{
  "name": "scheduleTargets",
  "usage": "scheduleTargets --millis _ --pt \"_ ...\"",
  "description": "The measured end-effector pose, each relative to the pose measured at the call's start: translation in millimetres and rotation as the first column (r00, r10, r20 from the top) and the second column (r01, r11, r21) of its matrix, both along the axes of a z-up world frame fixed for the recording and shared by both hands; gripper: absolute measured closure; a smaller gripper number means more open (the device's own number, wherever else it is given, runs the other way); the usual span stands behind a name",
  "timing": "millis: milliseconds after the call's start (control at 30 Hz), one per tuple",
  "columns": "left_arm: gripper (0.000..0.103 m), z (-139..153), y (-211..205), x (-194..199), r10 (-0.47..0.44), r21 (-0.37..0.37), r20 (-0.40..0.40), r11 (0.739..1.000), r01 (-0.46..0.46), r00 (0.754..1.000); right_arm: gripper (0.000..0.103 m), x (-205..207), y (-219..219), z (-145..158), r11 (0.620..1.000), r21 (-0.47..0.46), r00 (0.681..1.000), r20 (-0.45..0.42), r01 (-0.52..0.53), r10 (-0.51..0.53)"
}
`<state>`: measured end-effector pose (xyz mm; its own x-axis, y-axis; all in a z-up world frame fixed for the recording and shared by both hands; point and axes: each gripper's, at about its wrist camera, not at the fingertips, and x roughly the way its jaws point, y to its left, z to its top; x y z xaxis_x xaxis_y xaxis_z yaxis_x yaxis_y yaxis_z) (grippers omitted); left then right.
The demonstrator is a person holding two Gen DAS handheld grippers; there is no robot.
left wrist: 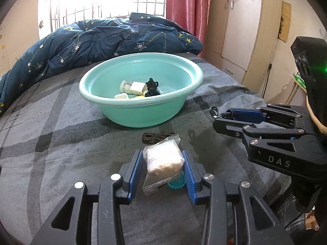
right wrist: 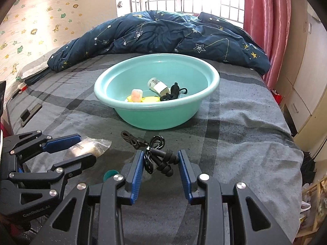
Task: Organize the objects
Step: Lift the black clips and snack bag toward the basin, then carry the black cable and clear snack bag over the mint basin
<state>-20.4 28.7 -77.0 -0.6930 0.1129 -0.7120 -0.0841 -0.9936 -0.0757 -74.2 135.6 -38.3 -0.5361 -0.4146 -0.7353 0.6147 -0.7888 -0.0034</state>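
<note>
My left gripper is shut on a clear zip bag of pale beige stuff, held just above the grey plaid bed. From the right wrist view the same bag sits between the left gripper's pads. My right gripper is shut on a bundled black cable with plugs; its loop pokes out past the right gripper. The teal basin ahead holds a white bottle, a black cord, a pink case and something yellow.
Another black cord and a teal cap lie on the bed in front of the basin. A star-print blue quilt is heaped behind it. A flat black object lies at the bed's left side; wardrobes stand right.
</note>
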Motion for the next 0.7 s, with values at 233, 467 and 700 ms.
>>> scheduleTargets --millis 233,467,700 --pt "0.060 9 1 9 -0.011 -0.001 -0.013 1.000 0.011 1.000 0.067 9 0 10 1.000 0.001 1.000 -0.007 -0.006 0.006" --pt "0.060 25 0 13 -0.020 -0.003 -0.040 1.000 0.020 0.999 0.067 12 0 26 1.000 -0.008 1.000 -0.020 -0.010 0.010" --pt "0.060 40 0 7 -0.034 -0.004 -0.061 0.999 0.034 0.998 0.067 6 -5 43 1.000 -0.010 0.999 -0.031 -0.016 0.016"
